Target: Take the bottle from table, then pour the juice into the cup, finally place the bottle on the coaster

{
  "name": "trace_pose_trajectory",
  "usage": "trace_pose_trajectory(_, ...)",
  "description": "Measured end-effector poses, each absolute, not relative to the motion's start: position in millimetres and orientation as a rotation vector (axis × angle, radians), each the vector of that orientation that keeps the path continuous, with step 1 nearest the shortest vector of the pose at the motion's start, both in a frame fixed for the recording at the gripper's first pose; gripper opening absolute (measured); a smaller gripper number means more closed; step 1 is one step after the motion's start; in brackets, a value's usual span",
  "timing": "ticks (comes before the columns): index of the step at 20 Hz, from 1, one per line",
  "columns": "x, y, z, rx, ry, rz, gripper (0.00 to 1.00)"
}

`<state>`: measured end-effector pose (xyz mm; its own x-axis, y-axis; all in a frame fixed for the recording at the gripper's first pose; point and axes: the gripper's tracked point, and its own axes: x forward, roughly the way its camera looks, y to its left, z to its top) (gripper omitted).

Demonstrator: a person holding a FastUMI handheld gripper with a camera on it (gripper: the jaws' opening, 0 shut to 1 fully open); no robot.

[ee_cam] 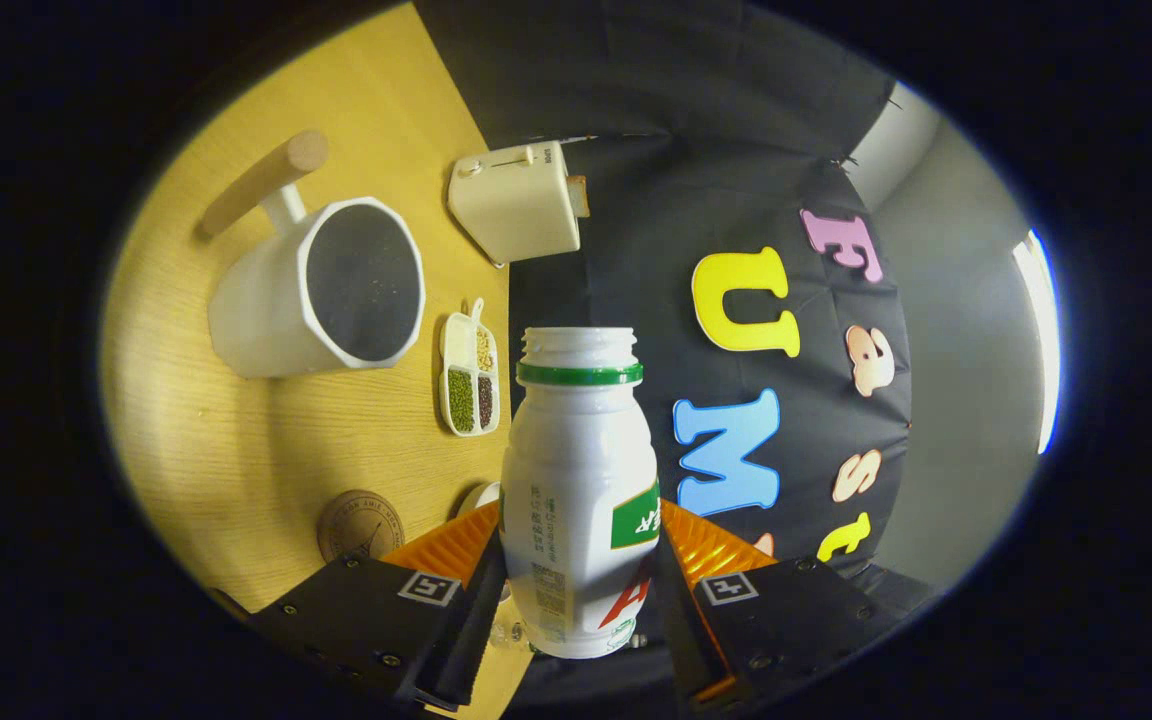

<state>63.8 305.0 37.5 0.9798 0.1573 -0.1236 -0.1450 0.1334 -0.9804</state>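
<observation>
1. Here, farthest left, the wooden table (236, 450) appears tilted, so the gripper is rolled well over on its side.
2. A round coaster (360, 525) lies flat on the table just beside the fingers; a small white rim peeks out next to it, too hidden to name.
3. Beyond them lies the white cup (321, 290) with a wooden handle, its dark mouth open toward the camera.
4. Next come a small divided dish (470, 375) of beans, then a cream toaster (521, 200) farther off.
5. The gripper (581, 560) has its jaws closed narrow on the bottle (581, 480), one finger on each side of its lower body.
6. The bottle's long axis runs straight ahead along the fingers, uncapped neck leading; the cup sits left of that neck, so pouring probably calls for swinging the mouth leftward over the cup.
</observation>
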Motion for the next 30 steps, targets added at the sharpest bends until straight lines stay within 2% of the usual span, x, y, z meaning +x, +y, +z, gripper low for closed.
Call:
trace_pose_trajectory(15,78,275,28,-0.762,0.087,0.238,0.72)
trace_pose_trajectory(30,101,281,-20,-0.127,0.191,0.309,0.72)
